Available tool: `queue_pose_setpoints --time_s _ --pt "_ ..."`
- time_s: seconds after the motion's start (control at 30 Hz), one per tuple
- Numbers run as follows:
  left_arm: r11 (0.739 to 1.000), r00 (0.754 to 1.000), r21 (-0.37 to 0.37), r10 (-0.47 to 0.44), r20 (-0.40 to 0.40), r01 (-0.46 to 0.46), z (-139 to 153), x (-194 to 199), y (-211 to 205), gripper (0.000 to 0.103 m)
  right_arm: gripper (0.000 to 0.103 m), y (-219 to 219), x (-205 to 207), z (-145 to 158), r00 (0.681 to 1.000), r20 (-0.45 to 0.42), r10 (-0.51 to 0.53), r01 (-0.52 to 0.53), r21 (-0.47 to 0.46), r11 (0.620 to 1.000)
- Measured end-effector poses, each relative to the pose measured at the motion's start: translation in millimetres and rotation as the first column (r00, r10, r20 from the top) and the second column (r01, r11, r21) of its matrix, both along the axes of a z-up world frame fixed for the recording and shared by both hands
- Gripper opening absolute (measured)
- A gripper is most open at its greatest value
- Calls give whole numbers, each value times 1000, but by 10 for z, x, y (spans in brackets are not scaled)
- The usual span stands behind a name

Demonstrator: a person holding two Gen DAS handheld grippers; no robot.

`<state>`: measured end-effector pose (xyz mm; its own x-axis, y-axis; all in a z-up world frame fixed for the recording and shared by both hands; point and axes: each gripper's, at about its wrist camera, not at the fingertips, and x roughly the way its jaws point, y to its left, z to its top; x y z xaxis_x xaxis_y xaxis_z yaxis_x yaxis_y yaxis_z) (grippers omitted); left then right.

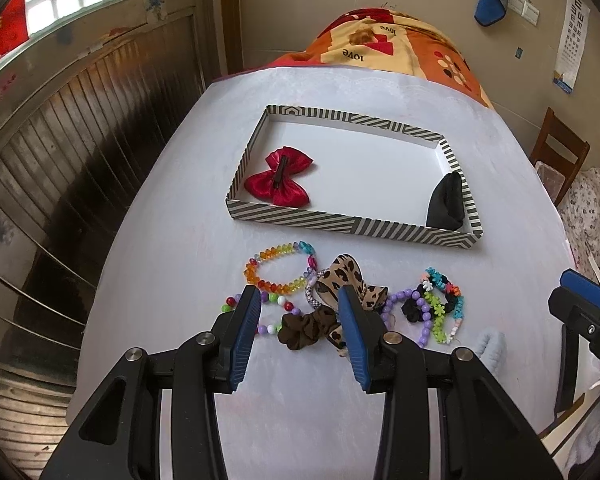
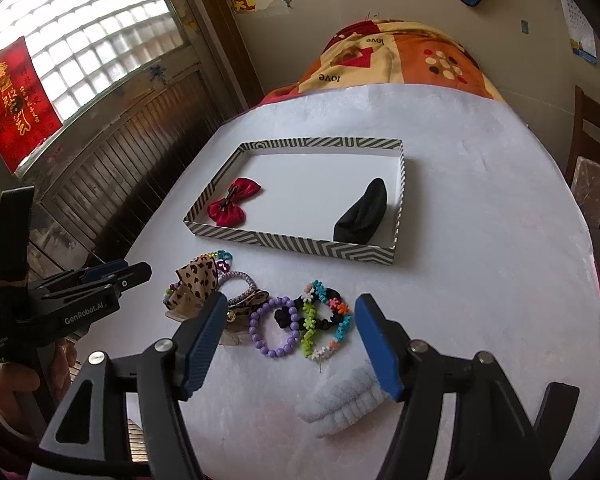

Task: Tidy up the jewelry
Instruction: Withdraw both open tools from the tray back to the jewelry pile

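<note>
1. Left tongs (image 1: 298, 312) released, blue pads wide apart, low over the tabletop (image 1: 160, 264), grasping nothing.
2. Between and just past the pads: brown scrunchie (image 1: 306, 326), leopard bow (image 1: 342, 280), bead bracelet (image 1: 278, 268) in rainbow colours, all in one loose cluster touching each other.
3. Right of that: purple bracelet (image 1: 416, 312) and flower band (image 1: 444, 300), overlapping.
4. Beyond the cluster: striped tray (image 1: 340, 222), red bow (image 1: 282, 176) at its left end, black scrunchie (image 1: 448, 200) in its near right corner.
5. Right tongs (image 2: 290, 314) released, pads spread, nothing held; white fuzzy item (image 2: 340, 404) lies under the right pad.
6. Purple bracelet (image 2: 274, 330) and flower band (image 2: 324, 316) lie between the pads on the tabletop (image 2: 480, 280), leopard bow (image 2: 194, 280) to the left.
7. Tray (image 2: 292, 240) farther back, apart from the cluster, red bow (image 2: 234, 206) left, black scrunchie (image 2: 362, 214) right.
</note>
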<state>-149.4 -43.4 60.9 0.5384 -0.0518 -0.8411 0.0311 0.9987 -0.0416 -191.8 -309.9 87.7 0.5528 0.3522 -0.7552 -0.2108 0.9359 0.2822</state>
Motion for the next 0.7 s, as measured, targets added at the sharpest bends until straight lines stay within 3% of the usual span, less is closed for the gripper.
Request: queue_pose_setpoints --time_s 0.33,0.7 --pt "1000 1000 -16 0 -9 0 28 -55 14 20 73 -53 -17 -40 1000 -14 0 -1 -11 1000" --pt "983 995 -172 47 -92 -62 -87 -66 423 20 74 -103 21 -222 998 -60 -6 5 -20 1000"
